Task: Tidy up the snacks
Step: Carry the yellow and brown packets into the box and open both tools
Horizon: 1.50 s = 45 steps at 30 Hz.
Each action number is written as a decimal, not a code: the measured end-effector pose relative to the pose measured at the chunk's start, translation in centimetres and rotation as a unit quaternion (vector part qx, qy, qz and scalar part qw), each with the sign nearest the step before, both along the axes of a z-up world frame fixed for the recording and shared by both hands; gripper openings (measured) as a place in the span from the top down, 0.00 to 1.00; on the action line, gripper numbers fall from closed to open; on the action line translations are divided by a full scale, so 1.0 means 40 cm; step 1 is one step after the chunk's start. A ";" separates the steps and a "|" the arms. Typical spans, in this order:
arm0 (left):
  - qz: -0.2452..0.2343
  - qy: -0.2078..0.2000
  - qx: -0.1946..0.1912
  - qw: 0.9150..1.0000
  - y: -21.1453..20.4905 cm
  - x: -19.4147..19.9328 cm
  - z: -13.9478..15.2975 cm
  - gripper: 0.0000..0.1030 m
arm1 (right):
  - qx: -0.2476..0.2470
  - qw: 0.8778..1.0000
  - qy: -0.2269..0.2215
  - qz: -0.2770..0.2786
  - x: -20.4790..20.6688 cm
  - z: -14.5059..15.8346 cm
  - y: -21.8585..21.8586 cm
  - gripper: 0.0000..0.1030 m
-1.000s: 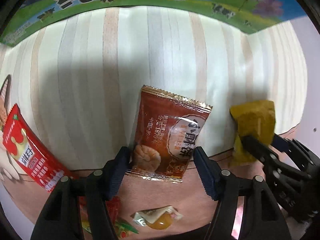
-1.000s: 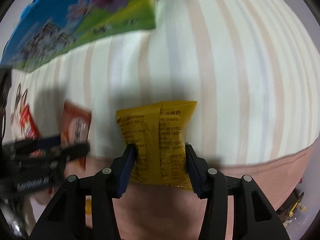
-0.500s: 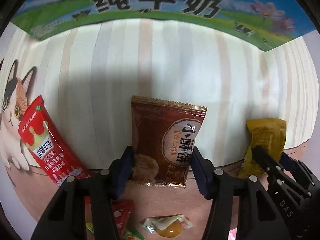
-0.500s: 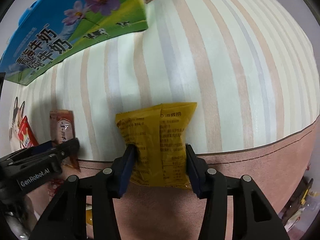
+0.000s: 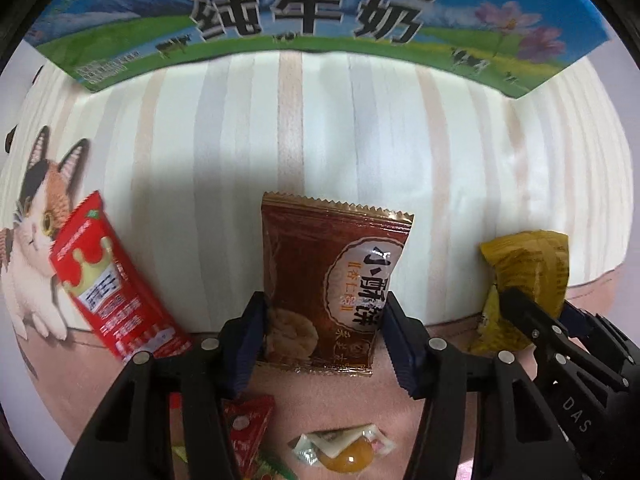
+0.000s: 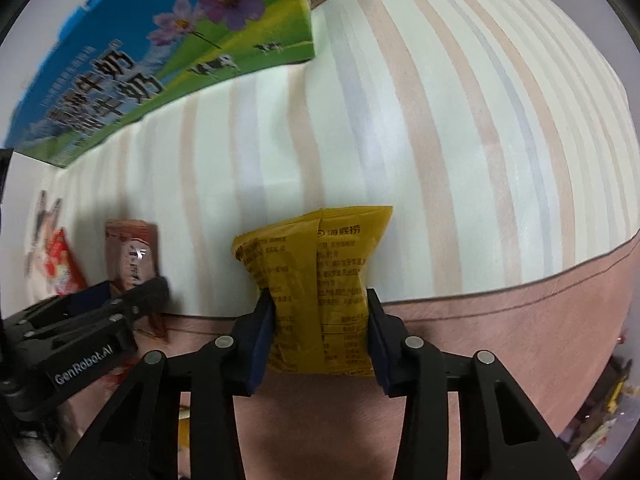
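Note:
My left gripper (image 5: 322, 338) is shut on a brown biscuit packet (image 5: 332, 284) and holds it above the striped tablecloth (image 5: 320, 128). My right gripper (image 6: 320, 334) is shut on a yellow snack packet (image 6: 316, 284), also held above the cloth. In the left wrist view the yellow packet (image 5: 528, 268) and the right gripper (image 5: 532, 312) show at the right. In the right wrist view the brown packet (image 6: 132, 256) and the left gripper (image 6: 132, 296) show at the left.
A blue and green milk carton box (image 5: 312, 12) stands at the back; it also shows in the right wrist view (image 6: 160, 60). A red snack packet (image 5: 108, 280) lies at the left by a cat print (image 5: 36, 232). Small wrapped sweets (image 5: 344, 448) lie below on the pink cloth border.
Both grippers have moved forward toward the milk box with their packets still held. The box looks larger and nearer. The brown packet has straightened from its tilt.

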<state>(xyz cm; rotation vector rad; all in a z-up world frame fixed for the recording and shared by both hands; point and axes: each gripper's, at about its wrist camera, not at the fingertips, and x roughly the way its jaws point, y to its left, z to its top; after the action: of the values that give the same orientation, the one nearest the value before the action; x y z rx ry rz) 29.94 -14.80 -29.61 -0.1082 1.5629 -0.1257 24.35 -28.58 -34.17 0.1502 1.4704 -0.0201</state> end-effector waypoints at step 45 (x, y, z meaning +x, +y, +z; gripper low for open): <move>0.048 -0.007 -0.055 0.997 0.270 0.463 0.196 0.17 | 0.079 0.996 -0.043 -0.012 0.537 0.299 0.002 0.05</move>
<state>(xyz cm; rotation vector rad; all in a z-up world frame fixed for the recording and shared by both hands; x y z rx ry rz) 48.47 -4.00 -21.76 -0.2676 1.5333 -0.1364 45.84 -28.50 -22.21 0.2934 1.3832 0.0826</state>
